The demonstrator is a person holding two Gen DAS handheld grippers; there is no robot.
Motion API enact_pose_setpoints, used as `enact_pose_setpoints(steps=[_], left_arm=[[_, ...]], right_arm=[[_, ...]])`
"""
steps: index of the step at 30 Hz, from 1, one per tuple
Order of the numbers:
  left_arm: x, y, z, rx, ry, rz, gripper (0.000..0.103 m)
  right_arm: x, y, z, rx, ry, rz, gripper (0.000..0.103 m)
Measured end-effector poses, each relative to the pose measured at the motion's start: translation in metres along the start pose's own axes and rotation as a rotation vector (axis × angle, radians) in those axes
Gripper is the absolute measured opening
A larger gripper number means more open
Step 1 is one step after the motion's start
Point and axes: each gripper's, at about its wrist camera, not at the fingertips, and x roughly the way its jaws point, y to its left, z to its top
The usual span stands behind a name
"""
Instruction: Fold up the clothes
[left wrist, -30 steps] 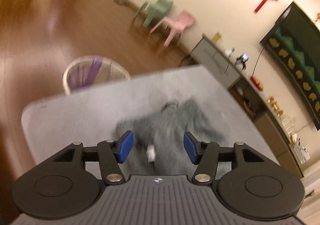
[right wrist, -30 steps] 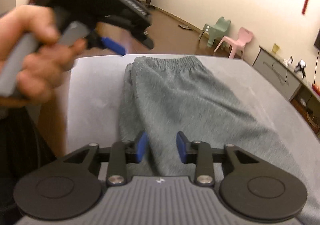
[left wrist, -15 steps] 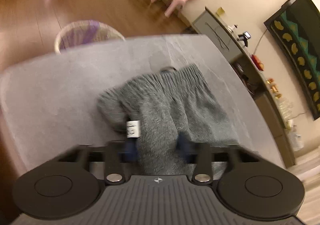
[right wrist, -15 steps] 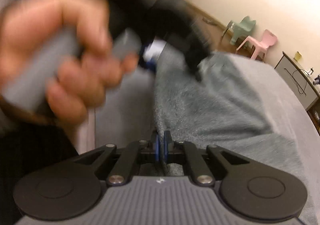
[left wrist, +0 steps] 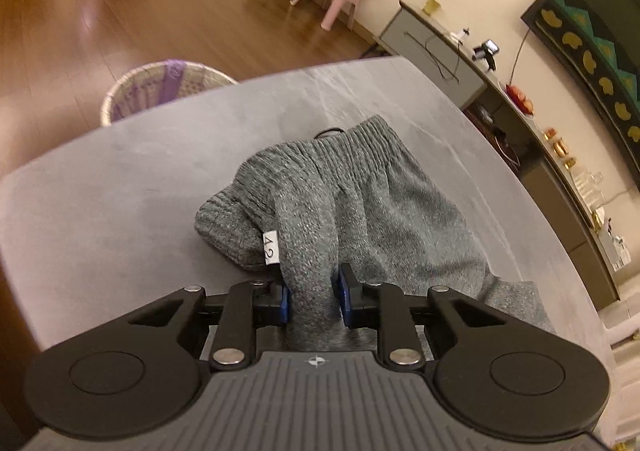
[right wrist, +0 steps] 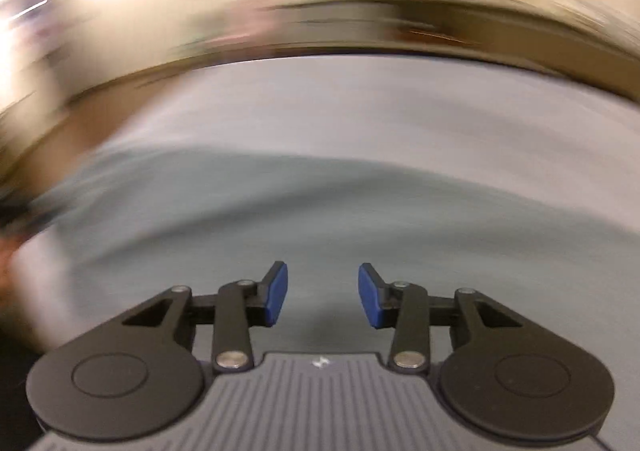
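Grey table [left wrist: 100, 203] fills my left view. Grey pants [left wrist: 360, 203] lie on it, waistband end bunched and raised toward me. Woven basket [left wrist: 132, 91] on floor past table's far edge. My left gripper [left wrist: 312, 297]: jaws clamped on fold of pants beside white size tag [left wrist: 270, 247]. My right gripper [right wrist: 323, 295]: jaws apart, nothing between, above blurred grey cloth.

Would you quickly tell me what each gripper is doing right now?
Left gripper: shut on the pants.
Right gripper: open, holding nothing.
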Motion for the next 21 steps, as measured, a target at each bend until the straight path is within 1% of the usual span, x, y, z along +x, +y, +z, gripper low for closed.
enact_pose_setpoints(steps=[2,3,4,5,6,7,8,9,10,11,12,13,15,16,17,18,19,20,21], left_arm=[[0.006,-0.007,0.002,0.011,0.014,0.001,0.024],[0.010,-0.010,0.004,0.011,0.014,0.006,0.024],[0.016,-0.013,0.008,-0.004,-0.004,0.021,0.024],[0.022,-0.016,0.012,-0.020,-0.023,0.037,0.024],[0.028,-0.019,0.016,-0.035,-0.041,0.052,0.024],[0.034,-0.022,0.020,-0.050,-0.059,0.067,0.024],[0.040,-0.025,0.025,-0.065,-0.078,0.082,0.024],[0.044,-0.024,0.028,-0.090,-0.092,0.098,0.024],[0.043,-0.016,0.028,-0.138,-0.096,0.113,0.024],[0.042,-0.008,0.027,-0.183,-0.096,0.118,0.024],[0.037,0.000,0.024,-0.214,-0.082,0.099,0.024],[0.031,0.004,0.020,-0.218,-0.068,0.094,0.027],[0.015,0.008,0.009,-0.200,-0.056,0.107,0.033],[0.007,0.010,0.003,-0.194,-0.054,0.108,0.040],[-0.004,0.012,-0.003,-0.194,-0.067,0.096,0.041],[-0.016,0.012,-0.010,-0.184,-0.090,0.078,0.041],[-0.027,0.009,-0.018,-0.165,-0.110,0.055,0.041],[-0.037,0.000,-0.029,-0.122,-0.123,0.021,0.041],[-0.046,-0.009,-0.040,-0.079,-0.135,-0.013,0.041]], right_arm=[[-0.006,-0.082,-0.006,0.139,0.020,-0.184,0.037],[-0.007,-0.115,-0.009,0.189,0.022,-0.238,0.034],[-0.008,-0.140,-0.012,0.229,0.013,-0.262,0.020],[-0.005,-0.158,-0.009,0.255,0.006,-0.276,0.013],[0.000,-0.169,-0.002,0.268,0.002,-0.280,0.010],[0.006,-0.180,0.006,0.281,-0.003,-0.284,0.010],[0.016,-0.186,0.016,0.271,-0.014,-0.301,0.008],[0.027,-0.190,0.025,0.235,-0.028,-0.348,0.003],[0.034,-0.195,0.031,0.201,-0.040,-0.412,0.003],[0.035,-0.204,0.033,0.205,-0.052,-0.440,0.003],[0.033,-0.216,0.032,0.238,-0.063,-0.436,0.003],[0.030,-0.227,0.031,0.270,-0.074,-0.432,0.002],[0.019,-0.243,0.022,0.322,-0.077,-0.419,0.001],[0.016,-0.247,0.020,0.337,-0.074,-0.420,0.001],[0.011,-0.250,0.019,0.351,-0.072,-0.425,0.002],[0.005,-0.244,0.017,0.335,-0.082,-0.441,0.010],[-0.002,-0.232,0.015,0.291,-0.104,-0.468,0.017],[-0.009,-0.209,0.013,0.218,-0.133,-0.453,0.017],[-0.016,-0.176,0.011,0.120,-0.167,-0.401,0.018]])
